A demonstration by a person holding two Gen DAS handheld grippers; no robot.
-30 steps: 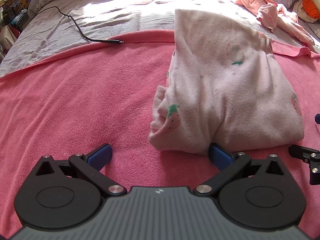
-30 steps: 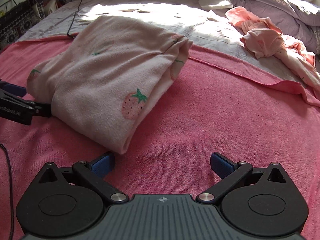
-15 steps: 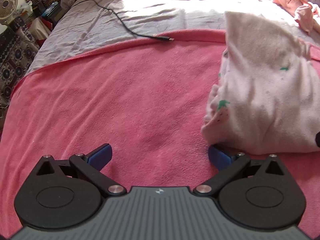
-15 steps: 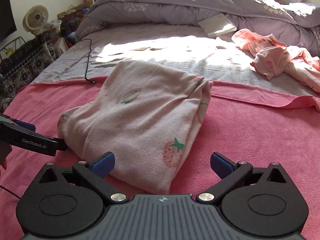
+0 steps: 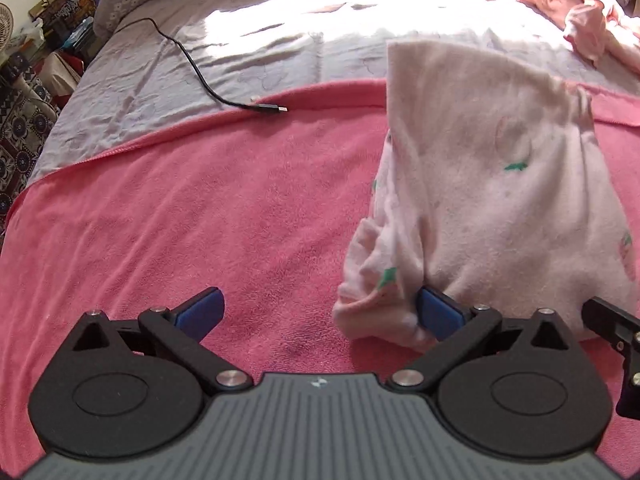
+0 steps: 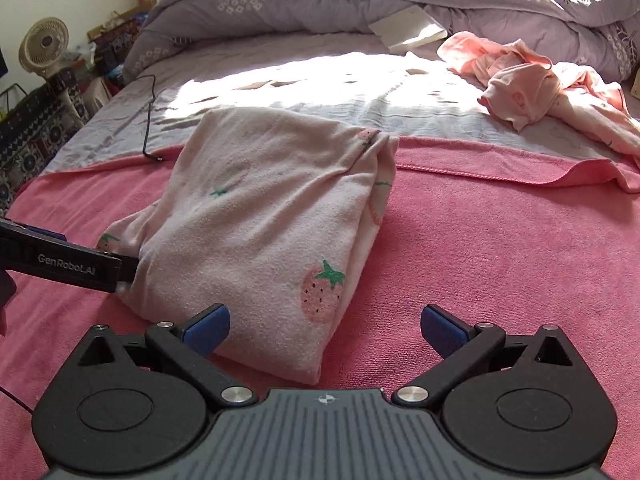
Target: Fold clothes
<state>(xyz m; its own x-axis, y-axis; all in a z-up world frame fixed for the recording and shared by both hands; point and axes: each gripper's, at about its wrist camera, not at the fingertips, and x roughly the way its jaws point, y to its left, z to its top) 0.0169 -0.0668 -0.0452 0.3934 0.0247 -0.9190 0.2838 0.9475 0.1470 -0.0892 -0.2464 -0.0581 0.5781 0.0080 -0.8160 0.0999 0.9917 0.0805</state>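
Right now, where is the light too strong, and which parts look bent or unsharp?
Left wrist view: sun burns out the grey sheet; the pink towel edge curves from the fisheye. Right wrist view: the same sunlit patch glares, the folded strawberry garment stays sharp.

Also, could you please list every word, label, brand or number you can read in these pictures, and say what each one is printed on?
"GenRobot.AI": white lettering on the black side of the left gripper, seen from the right wrist view.
Printed boxes beside the bed at the far left: too blurred to read.
The folded strawberry garment carries pictures only, no text.
Nothing else is readable.
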